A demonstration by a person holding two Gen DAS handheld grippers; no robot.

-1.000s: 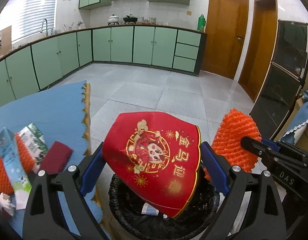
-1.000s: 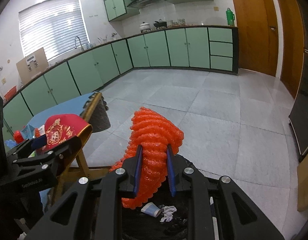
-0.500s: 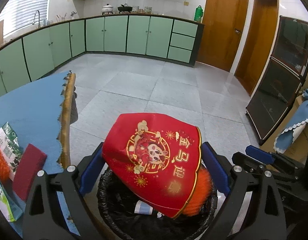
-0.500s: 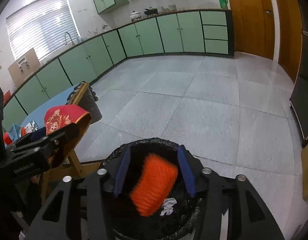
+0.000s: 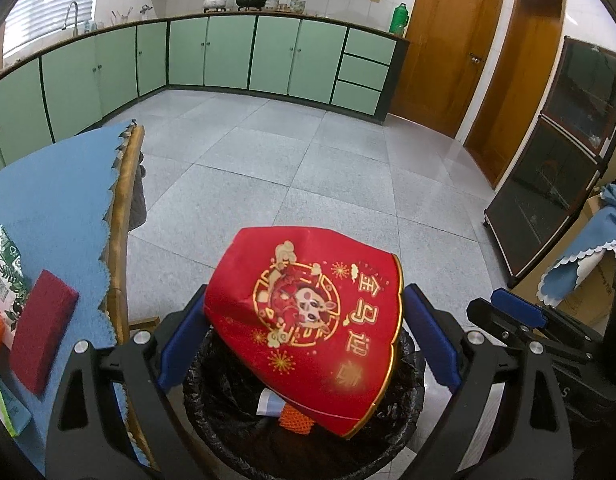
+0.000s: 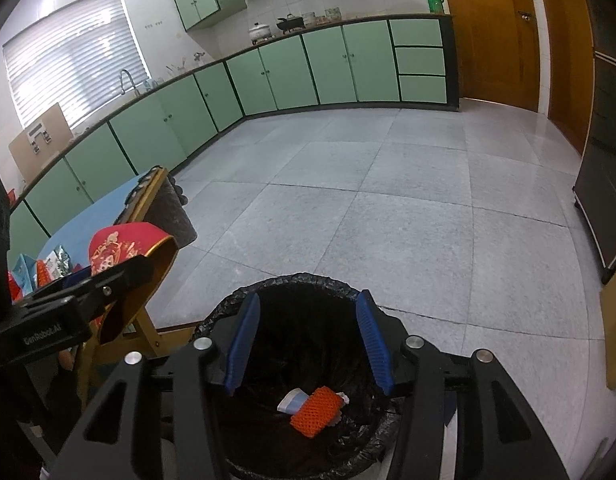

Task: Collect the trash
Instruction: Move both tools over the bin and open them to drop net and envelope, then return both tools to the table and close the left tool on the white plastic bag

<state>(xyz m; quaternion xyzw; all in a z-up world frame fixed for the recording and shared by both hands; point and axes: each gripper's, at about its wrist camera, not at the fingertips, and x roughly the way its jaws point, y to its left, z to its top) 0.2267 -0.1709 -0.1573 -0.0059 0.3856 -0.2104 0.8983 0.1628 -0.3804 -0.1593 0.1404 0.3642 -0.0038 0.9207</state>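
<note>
Left hand-held gripper (image 5: 304,336) clamped on red packet (image 5: 308,308), seemingly — right hand-held gripper (image 6: 308,344) apart

Bin (image 6: 218,320): on floor, just right of table (image 5: 48,184).
In bin: mesh sleeve (image 6: 316,411), paper scraps beside it.
Envelope (image 5: 308,304): above bin, betw. left gripper (image 5: 306,340) fingers.
Right gripper (image 6: 308,344): over bin.

We hold the left gripper (image 5: 304,332) with its blue-padded fingers (image 5: 180,338) closed from both sides on a red paper piece (image 5: 308,304). Our right gripper (image 6: 308,344) points downward, its fingers (image 6: 242,346) spread wide apart with nothing held between them.
</note>
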